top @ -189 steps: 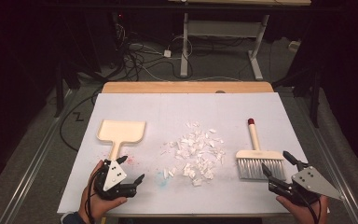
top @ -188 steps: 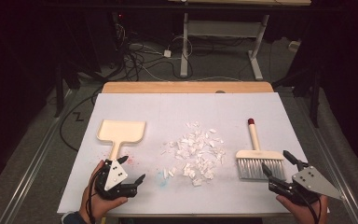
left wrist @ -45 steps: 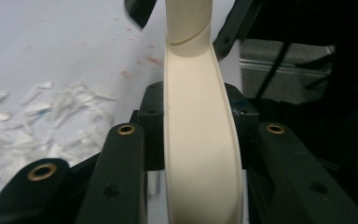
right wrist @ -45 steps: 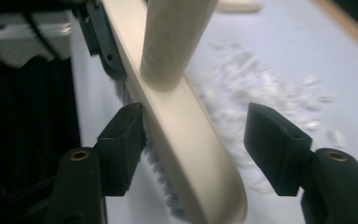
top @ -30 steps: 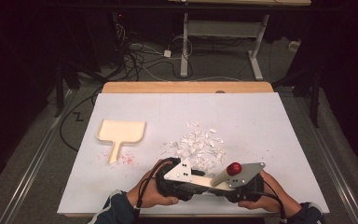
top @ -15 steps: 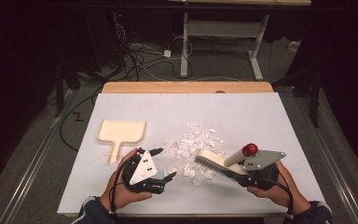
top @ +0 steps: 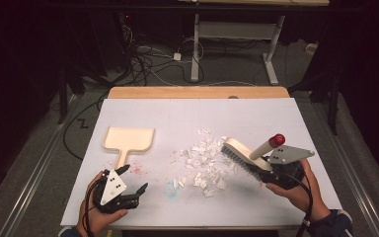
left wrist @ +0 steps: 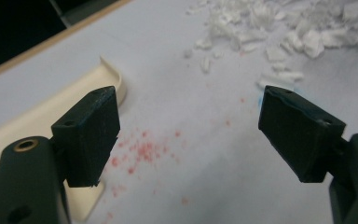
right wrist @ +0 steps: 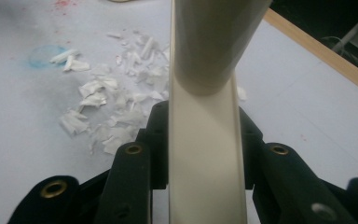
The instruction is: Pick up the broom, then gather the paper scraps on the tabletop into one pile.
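The brush [top: 246, 154] hangs just above the table toward its right edge, tilted, bristles at the right fringe of the heap of paper scraps [top: 202, 165] in the middle of the white sheet [top: 187, 113], red-tipped handle pointing up and right. The dustpan [top: 127, 140] lies flat toward the left edge, well apart from the scraps, mouth facing the far edge, with nothing holding it. From where I stand, the likely trouble is scatter: the scraps look light, and a quick stroke toward a pan nobody is steadying could shove it along or send bits past it, some off the near edge. The brush might also twist in its grip, being caught by the handle alone with the head far out. The right gripper [top: 271, 170] is pinching that cream handle [right wrist: 205, 154], its jaws pressed against both sides. The left gripper [top: 126, 185] sits near the front-left corner, just beside the pan's handle, jaws spread wide over some red specks [left wrist: 142, 151] and holding nothing.
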`<state>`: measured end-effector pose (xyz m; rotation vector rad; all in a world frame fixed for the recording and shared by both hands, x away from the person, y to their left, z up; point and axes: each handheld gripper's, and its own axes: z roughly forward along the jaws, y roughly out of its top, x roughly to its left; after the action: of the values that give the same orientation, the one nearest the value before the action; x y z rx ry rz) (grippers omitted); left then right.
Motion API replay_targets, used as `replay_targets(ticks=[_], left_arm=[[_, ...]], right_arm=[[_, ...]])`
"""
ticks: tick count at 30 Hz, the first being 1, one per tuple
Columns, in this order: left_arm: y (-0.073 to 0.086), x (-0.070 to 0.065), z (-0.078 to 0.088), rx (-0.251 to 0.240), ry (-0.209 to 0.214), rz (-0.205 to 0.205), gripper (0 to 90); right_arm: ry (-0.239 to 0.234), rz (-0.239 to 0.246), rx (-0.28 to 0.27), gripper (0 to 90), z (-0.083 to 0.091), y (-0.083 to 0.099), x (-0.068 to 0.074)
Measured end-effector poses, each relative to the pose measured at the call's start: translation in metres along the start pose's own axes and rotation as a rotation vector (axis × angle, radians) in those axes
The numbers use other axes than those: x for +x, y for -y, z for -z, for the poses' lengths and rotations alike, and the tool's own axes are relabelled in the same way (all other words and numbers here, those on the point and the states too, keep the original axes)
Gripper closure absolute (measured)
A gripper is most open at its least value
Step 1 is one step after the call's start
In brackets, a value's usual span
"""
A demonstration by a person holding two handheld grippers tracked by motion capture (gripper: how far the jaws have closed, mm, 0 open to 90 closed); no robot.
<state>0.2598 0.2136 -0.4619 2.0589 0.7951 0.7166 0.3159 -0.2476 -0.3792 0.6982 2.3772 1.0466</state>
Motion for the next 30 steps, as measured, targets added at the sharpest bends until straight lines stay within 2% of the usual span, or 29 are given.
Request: replay_targets(ticks=[1,2,4,7,11,14,15,19,24,25,26,28,30], left_arm=[[0.000,0.000,0.000,0.000,0.000,0.000,19.7],[0.005,-0.001,0.001,0.014,0.014,0.031,19.7],[0.005,-0.001,0.001,0.013,0.017,0.036,19.9],[0.006,-0.001,0.001,0.027,0.013,0.024,19.9],[0.010,-0.002,0.000,0.055,0.016,0.017,19.8],[0.010,-0.003,0.001,0.058,0.020,0.008,19.8],[0.009,-0.003,0.001,0.053,0.013,-0.006,19.8],[0.010,-0.004,-0.001,0.064,0.023,0.007,19.7],[0.012,-0.003,-0.002,0.085,0.023,0.007,19.4],[0.012,-0.003,-0.002,0.083,0.023,0.009,19.4],[0.011,-0.003,-0.003,0.082,0.024,0.010,19.4],[0.011,-0.004,-0.004,0.085,0.033,0.003,19.6],[0.009,-0.005,-0.006,0.083,0.042,-0.017,19.8]], right_arm=[[0.002,-0.007,0.000,68.1,0.000,0.000,-0.002],[0.006,-0.010,-0.005,68.1,0.000,0.000,-0.004],[0.014,-0.029,-0.006,68.1,0.000,0.001,-0.008],[0.025,-0.033,-0.010,68.1,-0.001,0.001,-0.011],[0.063,-0.035,0.011,68.1,-0.004,0.001,-0.015],[0.086,-0.031,0.025,68.1,-0.005,0.004,-0.017],[0.094,-0.035,0.024,68.1,-0.006,0.005,-0.017],[0.113,-0.047,0.030,68.1,-0.007,0.007,-0.023],[0.191,-0.059,0.056,68.1,-0.011,0.010,-0.037],[0.191,-0.059,0.056,68.1,-0.011,0.010,-0.037],[0.234,-0.064,0.070,68.1,-0.015,0.012,-0.044],[0.242,-0.067,0.082,68.1,-0.017,0.013,-0.049],[0.258,-0.103,0.080,68.1,-0.022,0.015,-0.059]])
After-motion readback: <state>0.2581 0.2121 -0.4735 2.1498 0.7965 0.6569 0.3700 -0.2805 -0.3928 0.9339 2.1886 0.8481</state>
